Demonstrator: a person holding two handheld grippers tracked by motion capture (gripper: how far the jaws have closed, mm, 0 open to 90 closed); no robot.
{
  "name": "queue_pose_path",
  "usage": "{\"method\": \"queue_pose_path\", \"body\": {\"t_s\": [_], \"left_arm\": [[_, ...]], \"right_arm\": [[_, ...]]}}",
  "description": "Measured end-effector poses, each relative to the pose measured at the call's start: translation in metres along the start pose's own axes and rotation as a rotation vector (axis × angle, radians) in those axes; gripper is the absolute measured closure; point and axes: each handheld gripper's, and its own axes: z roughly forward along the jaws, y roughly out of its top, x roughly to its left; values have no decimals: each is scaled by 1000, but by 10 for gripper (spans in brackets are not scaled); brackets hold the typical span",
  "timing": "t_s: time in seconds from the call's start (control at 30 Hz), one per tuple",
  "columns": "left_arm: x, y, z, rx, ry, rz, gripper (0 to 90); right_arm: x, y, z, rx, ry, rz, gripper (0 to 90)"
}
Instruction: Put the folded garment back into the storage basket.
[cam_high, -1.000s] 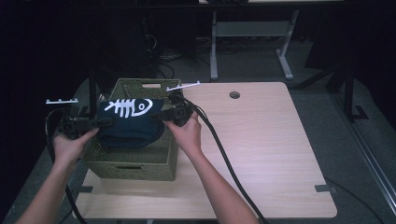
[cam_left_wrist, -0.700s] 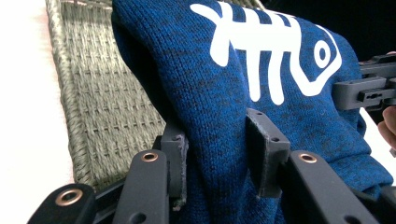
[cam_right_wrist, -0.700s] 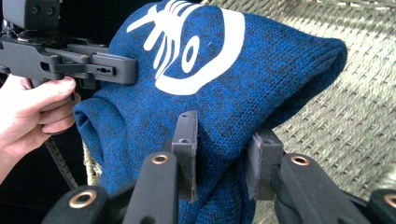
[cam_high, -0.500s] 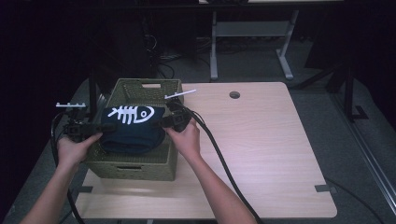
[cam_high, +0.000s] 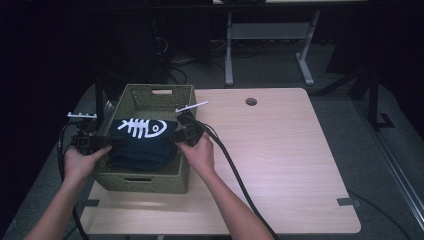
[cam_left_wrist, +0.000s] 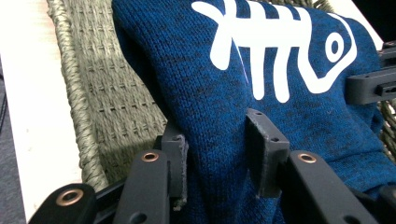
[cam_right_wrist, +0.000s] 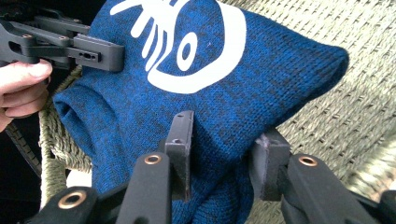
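Desk (cam_high: 280, 165): light wood-grain top, rounded corners, with a round cable hole (cam_high: 251, 101) near the far edge. One woven olive basket (cam_high: 150, 177) stands directly on it at the left edge, reaching from near the far-left corner toward the near edge. Dark tabs (cam_high: 347, 201) sit at both near corners.

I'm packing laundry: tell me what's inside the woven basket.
A folded blue sweater with a white fish-skeleton print lies in the green basket. Whatever is beneath it is covered.
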Motion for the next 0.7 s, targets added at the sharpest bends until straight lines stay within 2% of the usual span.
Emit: {"method": "queue_pose_path", "body": {"t_s": [0.17, 0.2, 0.23, 0.27, 0.43, 0.53, 0.7], "left_arm": [[1, 0, 0, 0, 17, -4, 614], [1, 0, 1, 2, 20, -7, 612], [1, 1, 1, -1, 47, -13, 588], [1, 1, 1, -1, 47, -13, 526], [5, 1, -2, -25, 81, -30, 523], [6, 2, -4, -31, 77, -23, 526], [4, 2, -10, -71, 61, -29, 526]], "right_arm": [[1, -1, -2, -2, -7, -6, 613], [2, -1, -3, -5, -19, -13, 589], [4, 0, -6, -7, -48, -27, 556], [4, 0, -6, -7, -48, -27, 556], [4, 3, -17, -39, -103, -40, 514], [4, 5, -23, -58, -104, -43, 522], [5, 6, -27, -49, -95, -48, 521]]}}
